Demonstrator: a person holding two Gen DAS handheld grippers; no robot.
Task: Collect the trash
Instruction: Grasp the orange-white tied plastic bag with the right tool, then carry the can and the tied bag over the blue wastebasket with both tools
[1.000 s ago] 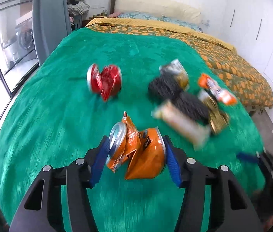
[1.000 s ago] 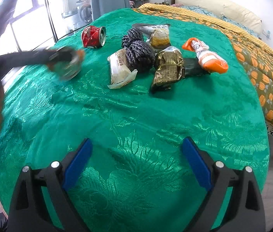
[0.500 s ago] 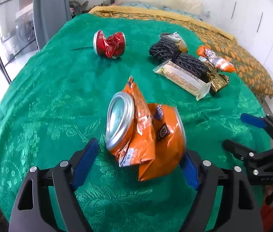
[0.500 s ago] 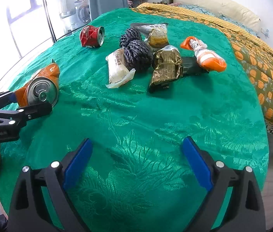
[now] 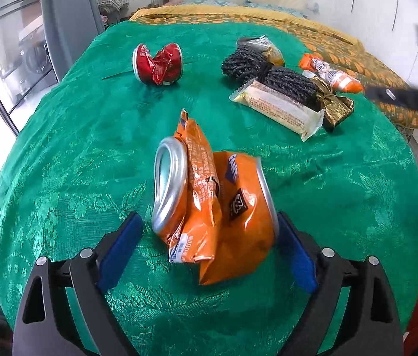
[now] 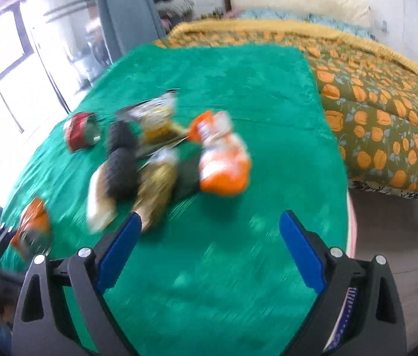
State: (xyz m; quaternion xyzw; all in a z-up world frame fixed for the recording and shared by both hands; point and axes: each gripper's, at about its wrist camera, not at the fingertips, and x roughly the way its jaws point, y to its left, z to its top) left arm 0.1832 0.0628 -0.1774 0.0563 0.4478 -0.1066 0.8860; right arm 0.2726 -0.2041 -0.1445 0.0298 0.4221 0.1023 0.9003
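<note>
A crushed orange can (image 5: 212,204) lies on the green bedspread (image 5: 60,154) between the fingers of my left gripper (image 5: 209,243), which is open; its left finger stands clear of the can. The can also shows blurred in the right wrist view (image 6: 32,231). My right gripper (image 6: 210,246) is open and empty above the bedspread (image 6: 238,89), near the trash pile: an orange-white packet (image 6: 223,160), a gold wrapper (image 6: 157,187), a black rope bundle (image 6: 123,163) and a cream wrapper (image 6: 99,201). A crushed red can (image 5: 157,63) lies further back.
The pile in the left wrist view holds a cream wrapper (image 5: 280,108), black rope (image 5: 268,71), gold wrapper (image 5: 333,103) and orange-white packet (image 5: 330,72). An orange-patterned quilt (image 6: 387,95) covers the bed's far side. A window and grey curtain (image 5: 66,20) stand left.
The left gripper has opened and the orange can now rests on the bedspread. My right gripper has swung forward and right toward the trash pile; its view is motion-blurred.
</note>
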